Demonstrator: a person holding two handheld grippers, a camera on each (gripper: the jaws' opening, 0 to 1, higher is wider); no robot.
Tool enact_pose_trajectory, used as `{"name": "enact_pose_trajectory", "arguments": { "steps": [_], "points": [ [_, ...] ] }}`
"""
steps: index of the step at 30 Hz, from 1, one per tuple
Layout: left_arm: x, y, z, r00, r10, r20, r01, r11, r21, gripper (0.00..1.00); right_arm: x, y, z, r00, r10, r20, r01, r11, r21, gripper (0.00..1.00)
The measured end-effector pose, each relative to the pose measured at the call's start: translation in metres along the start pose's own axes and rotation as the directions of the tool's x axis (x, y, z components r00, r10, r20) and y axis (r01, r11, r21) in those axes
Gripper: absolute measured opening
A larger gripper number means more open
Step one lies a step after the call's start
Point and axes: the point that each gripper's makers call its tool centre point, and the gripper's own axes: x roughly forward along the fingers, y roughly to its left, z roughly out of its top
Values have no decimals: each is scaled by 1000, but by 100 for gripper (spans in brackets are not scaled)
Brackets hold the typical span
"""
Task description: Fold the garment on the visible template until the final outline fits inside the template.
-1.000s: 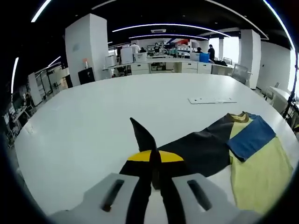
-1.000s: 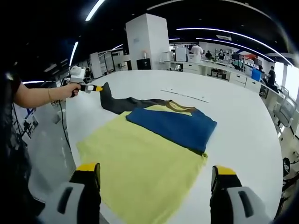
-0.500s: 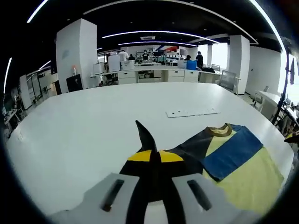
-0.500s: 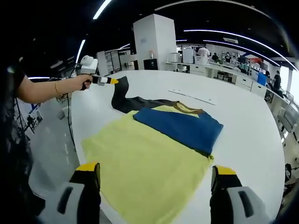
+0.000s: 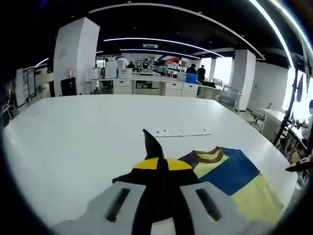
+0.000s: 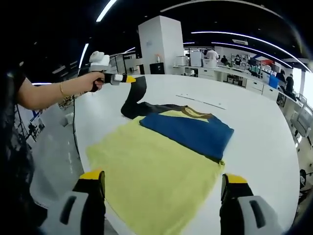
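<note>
A yellow shirt (image 6: 156,169) lies flat on the white table (image 6: 254,112), with its blue sleeve (image 6: 188,131) folded across the chest and a brown collar (image 6: 195,113). The black sleeve (image 6: 138,98) is lifted off the table by my left gripper (image 6: 128,79), held in a person's hand (image 6: 96,82). In the left gripper view the left gripper (image 5: 157,164) is shut on the black sleeve (image 5: 150,146), with the collar (image 5: 207,156) and blue sleeve (image 5: 230,171) beyond to the right. My right gripper (image 6: 161,188) stands open above the shirt's near hem, holding nothing.
A white strip (image 6: 197,101) lies on the table beyond the shirt, and shows as the white strip (image 5: 178,132) in the left gripper view. Desks, pillars and people stand far behind. The table edge (image 6: 80,152) runs left of the shirt.
The left gripper has risen with the black sleeve and carried it nearer the shirt's body. The right gripper has stayed open in place.
</note>
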Motion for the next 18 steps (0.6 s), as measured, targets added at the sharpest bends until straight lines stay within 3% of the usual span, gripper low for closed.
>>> {"name": "enact_pose_trajectory", "arguments": {
  "steps": [18],
  "points": [
    [33,-86,12,988,-155,12,155,988,-16,1,1,2,-6,1000,5,-12,-5,1000,11,99]
  ]
}}
